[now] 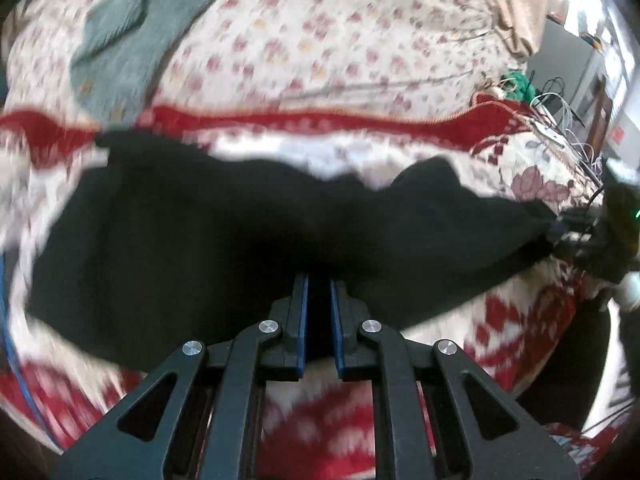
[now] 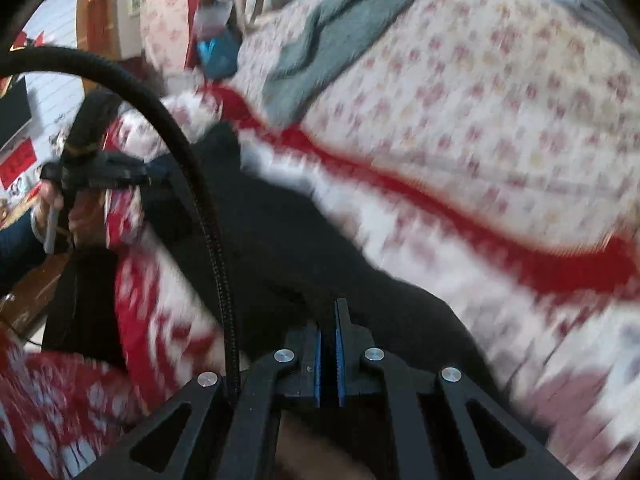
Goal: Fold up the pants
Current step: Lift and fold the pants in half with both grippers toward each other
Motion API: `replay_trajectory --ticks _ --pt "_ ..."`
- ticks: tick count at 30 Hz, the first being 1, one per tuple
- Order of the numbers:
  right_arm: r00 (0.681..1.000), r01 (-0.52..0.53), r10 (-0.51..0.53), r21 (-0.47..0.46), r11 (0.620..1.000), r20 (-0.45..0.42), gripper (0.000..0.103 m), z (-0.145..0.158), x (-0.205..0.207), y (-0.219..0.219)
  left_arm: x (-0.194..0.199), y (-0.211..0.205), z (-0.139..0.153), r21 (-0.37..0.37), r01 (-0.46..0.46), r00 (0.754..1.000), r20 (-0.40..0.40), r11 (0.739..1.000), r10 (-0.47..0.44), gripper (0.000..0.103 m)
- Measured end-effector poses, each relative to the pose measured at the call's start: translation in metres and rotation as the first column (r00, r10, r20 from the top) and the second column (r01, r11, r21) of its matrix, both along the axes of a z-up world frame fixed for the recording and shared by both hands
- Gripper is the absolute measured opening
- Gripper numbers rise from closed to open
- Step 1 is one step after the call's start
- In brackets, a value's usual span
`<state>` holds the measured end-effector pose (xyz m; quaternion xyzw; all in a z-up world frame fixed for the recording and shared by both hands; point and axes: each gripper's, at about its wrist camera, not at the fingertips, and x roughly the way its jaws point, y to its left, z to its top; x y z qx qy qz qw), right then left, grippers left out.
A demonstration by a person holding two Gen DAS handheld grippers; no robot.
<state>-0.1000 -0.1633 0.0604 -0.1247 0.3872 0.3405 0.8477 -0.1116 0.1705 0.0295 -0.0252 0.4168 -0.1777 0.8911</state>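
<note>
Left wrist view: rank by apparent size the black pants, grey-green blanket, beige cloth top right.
1. black pants, spanning nearly the whole frame, though nearest the camera
2. grey-green blanket
3. beige cloth, cut off by the frame edge

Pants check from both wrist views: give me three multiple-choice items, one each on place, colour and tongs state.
1. Where do the pants lie?
A on the patterned bedspread
B on a bare wooden floor
C in a basket

2. What colour are the pants?
A red
B black
C teal

3. How do the left tongs and right tongs stand?
A both wide open
B one open
C both shut on pants

Answers:
1 A, floral spread surrounds the cloth.
2 B, the fabric is black.
3 C, black fabric fills each narrow gap.
</note>
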Motion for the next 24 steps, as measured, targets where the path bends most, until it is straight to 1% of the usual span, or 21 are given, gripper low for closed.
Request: replay_trajectory --ticks 1,2,3,4,5,6,7,8,10,11,13,15,16,17,19,23,24 --pt "1.000 0.015 -0.015 -0.004 1.000 -0.019 0.006 -0.011 -0.001 -0.001 -0.004 0.006 -0.003 -0.028 -0.027 1.000 -0.011 0.999 0.026 0.009" --pt "0.997 0.043 -0.042 0.015 0.999 -0.059 0.008 -0.020 -0.002 -0.006 -0.009 0.014 -0.002 -0.073 -0.058 0.998 -0.014 0.996 0.057 0.009" --pt "0.995 0.069 -0.065 0.046 0.997 -0.082 0.012 -0.022 -0.003 -0.011 -0.014 0.023 0.001 -0.121 -0.089 0.996 -0.011 0.989 0.088 0.009" --pt "0.990 0.104 -0.092 0.106 0.989 -0.109 0.015 -0.020 -0.005 -0.020 -0.019 0.032 0.005 -0.153 -0.117 0.993 0.000 0.981 0.118 0.018" --pt "0.986 0.130 -0.111 0.157 0.979 -0.124 0.022 -0.017 -0.007 -0.030 -0.023 0.040 0.011 -0.176 -0.140 0.989 0.016 0.974 0.145 0.027" --pt "0.984 0.151 -0.127 0.198 0.968 -0.129 0.032 -0.015 -0.010 -0.038 -0.026 0.046 0.017 -0.187 -0.163 0.985 0.029 0.969 0.171 0.052" --pt "0.980 0.178 -0.149 0.240 0.954 -0.134 0.036 -0.012 -0.013 -0.048 -0.026 0.052 0.022 -0.196 -0.180 0.981 0.037 0.964 0.191 0.066" --pt "0.973 0.214 -0.180 0.275 0.937 -0.145 0.041 -0.010 -0.016 -0.059 -0.023 0.060 0.027 -0.214 -0.209 0.974 0.041 0.954 0.222 0.066" --pt "0.956 0.273 -0.215 0.343 0.899 -0.198 0.041 -0.010 -0.020 -0.078 -0.011 0.070 0.031 -0.242 -0.250 0.965 0.014 0.937 0.261 0.066" --pt "0.952 0.288 -0.224 0.363 0.886 -0.208 0.041 -0.008 -0.022 -0.082 -0.001 0.073 0.031 -0.256 -0.268 0.961 -0.008 0.929 0.276 0.066" --pt "0.946 0.311 -0.237 0.400 0.862 -0.223 0.041 -0.008 -0.026 -0.088 0.012 0.077 0.028 -0.257 -0.288 0.956 -0.016 0.923 0.294 0.066" --pt "0.944 0.315 -0.239 0.407 0.857 -0.227 0.041 -0.006 -0.026 -0.086 0.030 0.076 0.023 -0.239 -0.316 0.947 -0.028 0.918 0.319 0.066" --pt "0.944 0.316 -0.239 0.409 0.856 -0.229 0.041 -0.006 -0.025 -0.084 0.037 0.077 0.020 -0.239 -0.326 0.944 -0.038 0.915 0.327 0.066" --pt "0.944 0.315 -0.235 0.412 0.855 -0.232 0.041 -0.006 -0.024 -0.083 0.045 0.079 0.016 -0.249 -0.343 0.938 -0.047 0.906 0.343 0.066" --pt "0.944 0.315 -0.234 0.415 0.853 -0.235 0.041 -0.008 -0.021 -0.080 0.058 0.087 0.011 -0.277 -0.379 0.924 -0.058 0.883 0.378 0.066" --pt "0.941 0.323 -0.238 0.432 0.842 -0.241 0.041 -0.008 -0.022 -0.084 0.092 0.101 0.006 -0.310 -0.467 0.881 -0.084 0.828 0.465 0.066" --pt "0.939 0.327 -0.239 0.433 0.840 -0.246 0.041 -0.009 -0.022 -0.085 0.101 0.102 0.004 -0.306 -0.479 0.876 -0.100 0.823 0.473 0.066"
